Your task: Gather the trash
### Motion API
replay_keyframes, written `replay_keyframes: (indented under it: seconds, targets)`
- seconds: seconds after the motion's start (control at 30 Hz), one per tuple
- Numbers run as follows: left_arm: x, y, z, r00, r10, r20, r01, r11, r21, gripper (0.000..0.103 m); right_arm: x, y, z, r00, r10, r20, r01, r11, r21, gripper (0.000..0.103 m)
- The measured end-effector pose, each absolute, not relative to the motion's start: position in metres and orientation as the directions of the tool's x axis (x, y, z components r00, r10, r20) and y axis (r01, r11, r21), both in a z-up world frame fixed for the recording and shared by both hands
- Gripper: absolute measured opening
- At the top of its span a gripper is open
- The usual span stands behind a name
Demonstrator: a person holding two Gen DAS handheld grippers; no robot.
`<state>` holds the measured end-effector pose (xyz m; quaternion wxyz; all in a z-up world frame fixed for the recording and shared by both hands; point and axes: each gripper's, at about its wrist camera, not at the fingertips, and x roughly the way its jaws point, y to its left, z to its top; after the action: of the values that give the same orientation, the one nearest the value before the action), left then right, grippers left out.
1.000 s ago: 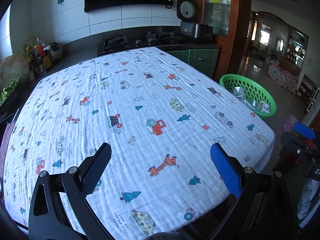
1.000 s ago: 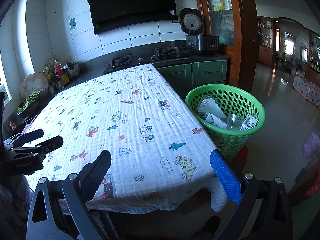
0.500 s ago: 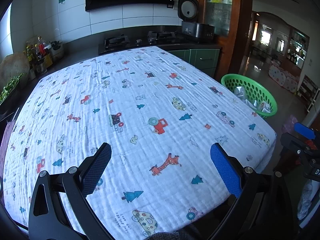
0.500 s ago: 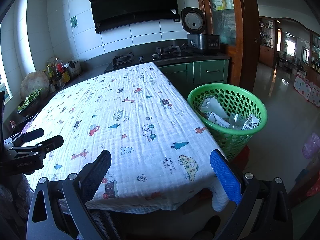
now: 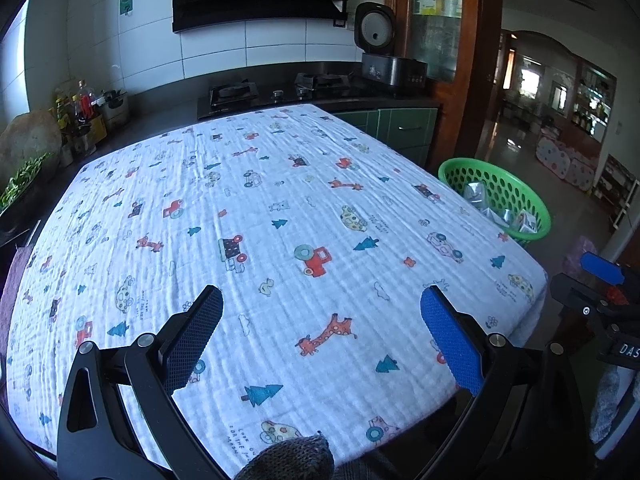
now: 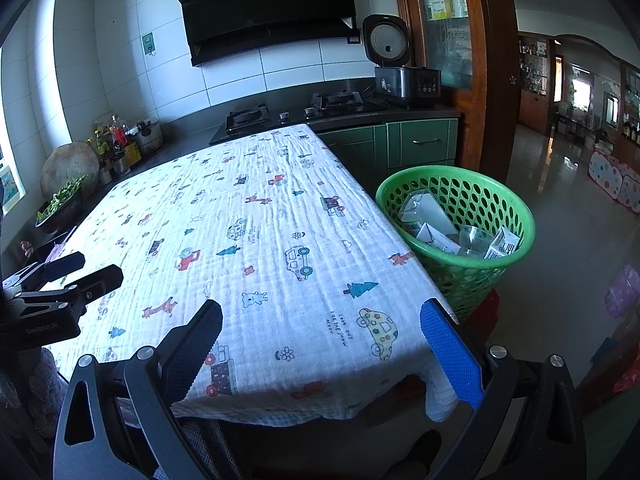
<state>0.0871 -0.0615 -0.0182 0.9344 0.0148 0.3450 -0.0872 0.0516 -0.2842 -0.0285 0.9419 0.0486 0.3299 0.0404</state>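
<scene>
Left claw (image 5: 320, 316) apart, empty | right claw (image 6: 320, 328) apart, empty | trash (image 6: 452, 228) in basket (image 6: 516, 208) beside table (image 6: 248, 220): light crushable cartons, grip edges

Left gripper (image 5: 321, 300), right gripper (image 6: 321, 312) agape, unladen.

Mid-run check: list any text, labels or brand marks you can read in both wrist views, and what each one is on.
"LOOK OUT FOR THE MOON": tablecloth, beside the yellow car print.
"DAS", cut off by the frame edge: right gripper body, seen from the left wrist view.
Gripper body at left in the right wrist view: white lettering, too blurred to read.
Range hood logo: too small.
Cartons in the green basket: barcode only, print unreadable.
</scene>
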Motion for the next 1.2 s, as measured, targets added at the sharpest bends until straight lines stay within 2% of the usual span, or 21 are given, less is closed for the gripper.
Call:
replay_keyframes:
  seconds: [0.23, 0.6, 1.2]
  targets:
    - [0.0856, -0.0609, -0.0184, 0.74, -0.192, -0.645, 0.195, 0.979, -0.068, 0.098, 0.0508, -0.2844, -0.0288, 0.779, 0.108, -0.618, -0.041, 0.992, 0.121, 0.096]
    - [0.0824, -0.0661, -0.0213, 0.732, -0.153, -0.663, 0.182, 0.983, -0.026, 0.098, 0.0504, -0.2839, -0.0292, 0.78, 0.107, -0.617, -0.039, 0.992, 0.122, 0.096]
    - [0.0806, -0.0668, -0.0197, 0.738, -0.174, -0.652, 0.194, 0.98, -0.042, 0.098, 0.0497, -0.2839, -0.0289, 0.78, 0.113, -0.615, -0.046, 0.991, 0.125, 0.096]
